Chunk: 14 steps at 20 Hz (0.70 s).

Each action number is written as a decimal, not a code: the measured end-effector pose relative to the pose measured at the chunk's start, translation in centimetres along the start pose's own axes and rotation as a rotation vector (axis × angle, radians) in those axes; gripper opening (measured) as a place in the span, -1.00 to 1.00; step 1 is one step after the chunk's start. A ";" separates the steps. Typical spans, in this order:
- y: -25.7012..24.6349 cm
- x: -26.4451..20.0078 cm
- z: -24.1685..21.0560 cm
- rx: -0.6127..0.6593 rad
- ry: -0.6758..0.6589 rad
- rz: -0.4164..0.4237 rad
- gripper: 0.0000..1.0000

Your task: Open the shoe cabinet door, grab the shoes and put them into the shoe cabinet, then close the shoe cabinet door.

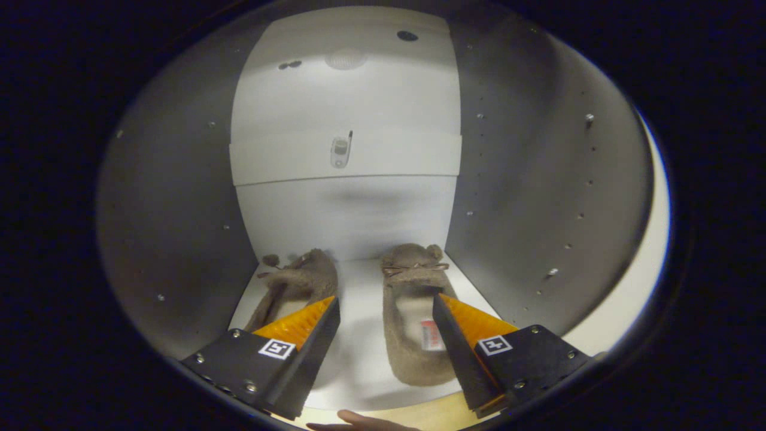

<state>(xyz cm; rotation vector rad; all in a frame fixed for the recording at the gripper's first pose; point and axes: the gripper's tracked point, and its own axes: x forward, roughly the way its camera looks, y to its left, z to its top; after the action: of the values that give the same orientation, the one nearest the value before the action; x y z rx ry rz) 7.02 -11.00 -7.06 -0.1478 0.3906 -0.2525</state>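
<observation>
The gripper (386, 302) stands wide apart, holding nothing, just inside the shoe cabinet (526, 197). Two brown fuzzy slippers, left (296, 284) and right (413, 335), lie on its white shelf (359, 335).

Your gripper (386, 305) gapes wide over a bare floor strip between 2 slippers (302, 284) (413, 317); cabinet walls (179, 227) hem both sides.

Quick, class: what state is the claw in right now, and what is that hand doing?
Claw: open, holding nothing, above the shelf between the two slippers.
Hand: bare fingertips beneath the claw; holding nothing visible.
</observation>
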 end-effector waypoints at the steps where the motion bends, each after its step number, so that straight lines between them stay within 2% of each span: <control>1: -0.6 -3.0 0.9 0.005 -0.032 -0.008 0.90; 8: -5.5 -26.6 6.7 0.031 -0.215 0.023 0.90; 10: -6.4 -33.9 7.0 0.025 -0.257 0.056 0.90; 14: -9.4 -45.3 6.3 0.023 -0.295 0.117 0.90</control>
<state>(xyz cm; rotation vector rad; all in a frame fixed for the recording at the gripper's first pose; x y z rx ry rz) -32.99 -7.19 16.69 -0.1365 0.1028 -0.1172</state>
